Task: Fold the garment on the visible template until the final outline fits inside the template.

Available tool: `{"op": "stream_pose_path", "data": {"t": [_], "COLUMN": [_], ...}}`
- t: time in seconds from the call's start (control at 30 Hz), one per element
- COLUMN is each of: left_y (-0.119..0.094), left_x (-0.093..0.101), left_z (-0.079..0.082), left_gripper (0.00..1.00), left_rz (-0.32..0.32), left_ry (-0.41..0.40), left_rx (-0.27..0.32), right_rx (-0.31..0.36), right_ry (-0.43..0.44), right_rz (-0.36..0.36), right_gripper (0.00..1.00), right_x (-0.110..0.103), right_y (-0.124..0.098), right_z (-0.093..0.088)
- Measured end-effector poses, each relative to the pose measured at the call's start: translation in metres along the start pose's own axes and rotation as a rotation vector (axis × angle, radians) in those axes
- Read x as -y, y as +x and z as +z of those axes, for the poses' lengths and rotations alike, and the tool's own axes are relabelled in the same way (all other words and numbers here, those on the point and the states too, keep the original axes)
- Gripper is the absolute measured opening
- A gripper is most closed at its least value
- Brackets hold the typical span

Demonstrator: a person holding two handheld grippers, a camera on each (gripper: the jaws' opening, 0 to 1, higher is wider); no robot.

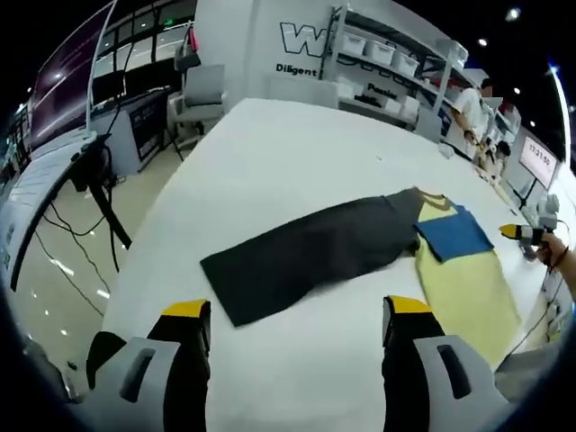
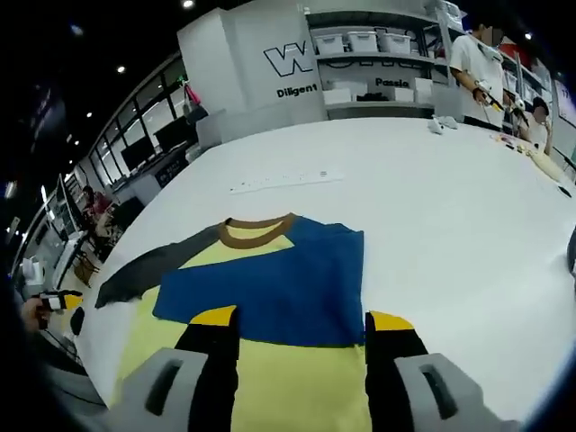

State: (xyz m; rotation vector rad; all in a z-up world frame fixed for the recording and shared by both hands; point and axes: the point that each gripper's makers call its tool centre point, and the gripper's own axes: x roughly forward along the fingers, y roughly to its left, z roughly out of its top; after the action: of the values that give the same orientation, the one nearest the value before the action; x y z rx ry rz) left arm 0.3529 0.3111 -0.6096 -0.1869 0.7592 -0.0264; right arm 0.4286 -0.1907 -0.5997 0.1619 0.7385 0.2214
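Observation:
A long-sleeved garment lies flat on the white table [image 1: 270, 162]. Its dark grey sleeve [image 1: 306, 256] stretches out toward me in the left gripper view, ahead of my open left gripper [image 1: 297, 308], whose jaws hold nothing. The yellow body [image 1: 468, 288] with a blue panel [image 1: 454, 232] lies to the right. In the right gripper view the brown collar [image 2: 259, 232], blue panel [image 2: 270, 283] and yellow body [image 2: 288, 382] lie under my open right gripper [image 2: 301, 318]. The grey sleeve [image 2: 148, 265] runs off to the left. The other gripper [image 1: 526, 234] shows at the far right, held in a hand.
A white strip [image 2: 286, 182] lies on the table beyond the collar. Shelves with bins [image 1: 378, 63] and people [image 2: 481, 67] stand behind the far end. The table's left edge [image 1: 157, 211] drops to the floor, with a chair [image 1: 202, 94] and desks beyond.

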Motion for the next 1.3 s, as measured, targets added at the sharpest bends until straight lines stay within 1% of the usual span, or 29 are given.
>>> {"op": "stream_pose_path", "data": {"t": [0.13,0.2,0.27,0.33,0.4,0.43,0.5,0.57,0.63,0.73,0.83,0.97,1.03,1.13,1.17,1.2,1.23,1.3], "left_y": [0.008,0.011,0.014,0.016,0.021,0.025,0.027,0.029,0.030,0.030,0.032,0.034,0.035,0.037,0.037,0.038,0.039,0.038], "left_x": [-0.009,-0.011,-0.013,-0.014,-0.015,-0.017,-0.019,-0.022,-0.024,-0.026,-0.024,-0.028,-0.030,-0.030,-0.031,-0.034,-0.035,-0.037], "left_z": [-0.008,-0.010,-0.014,-0.015,-0.017,-0.016,-0.021,-0.025,-0.029,-0.032,-0.030,-0.029,-0.030,-0.030,-0.029,-0.030,-0.032,-0.032], "left_gripper": [0.74,0.71,0.68,0.64,0.59,0.57,0.56,0.56,0.52,0.47,0.47,0.42,0.38,0.29,0.27,0.24,0.19,0.12], "left_rz": [0.026,0.027,0.035,0.032,0.037,0.047,0.058,0.073,0.081,0.087,0.069,0.077,0.092,0.098,0.106,0.135,0.142,0.157], "left_ry": [-0.048,-0.058,-0.104,-0.104,-0.149,-0.178,-0.174,-0.186,-0.221,-0.245,-0.258,-0.292,-0.299,-0.305,-0.305,-0.297,-0.282,-0.290], "left_rx": [-0.026,-0.025,-0.043,-0.042,-0.039,-0.009,-0.027,-0.032,-0.038,-0.038,-0.018,-0.014,-0.016,-0.009,-0.003,0.006,-0.008,-0.003], "right_rx": [0.000,0.005,0.008,0.013,0.018,0.011,0.010,0.013,0.019,0.024,0.037,0.030,0.023,0.035,0.039,0.040,0.041,0.042], "right_ry": [-0.009,-0.012,-0.019,-0.023,-0.031,-0.034,-0.041,-0.045,-0.051,-0.057,-0.058,-0.064,-0.067,-0.062,-0.059,-0.055,-0.055,-0.055], "right_rz": [0.027,0.035,0.040,0.040,0.033,0.030,0.032,0.035,0.039,0.039,0.050,0.047,0.040,0.034,0.033,0.030,0.027,0.025], "right_gripper": [0.53,0.53,0.52,0.50,0.49,0.49,0.49,0.49,0.49,0.48,0.46,0.45,0.44,0.44,0.43,0.43,0.42,0.41], "right_x": [-0.013,-0.017,-0.021,-0.021,-0.019,-0.020,-0.023,-0.025,-0.027,-0.029,-0.032,-0.032,-0.031,-0.030,-0.029,-0.029,-0.028,-0.028], "right_y": [-0.010,-0.013,-0.016,-0.016,-0.017,-0.019,-0.021,-0.025,-0.028,-0.032,-0.036,-0.038,-0.040,-0.043,-0.043,-0.044,-0.044,-0.044], "right_z": [-0.004,-0.004,-0.003,-0.003,-0.004,-0.007,-0.009,-0.010,-0.010,-0.012,-0.013,-0.020,-0.024,-0.023,-0.022,-0.022,-0.022,-0.022]}}
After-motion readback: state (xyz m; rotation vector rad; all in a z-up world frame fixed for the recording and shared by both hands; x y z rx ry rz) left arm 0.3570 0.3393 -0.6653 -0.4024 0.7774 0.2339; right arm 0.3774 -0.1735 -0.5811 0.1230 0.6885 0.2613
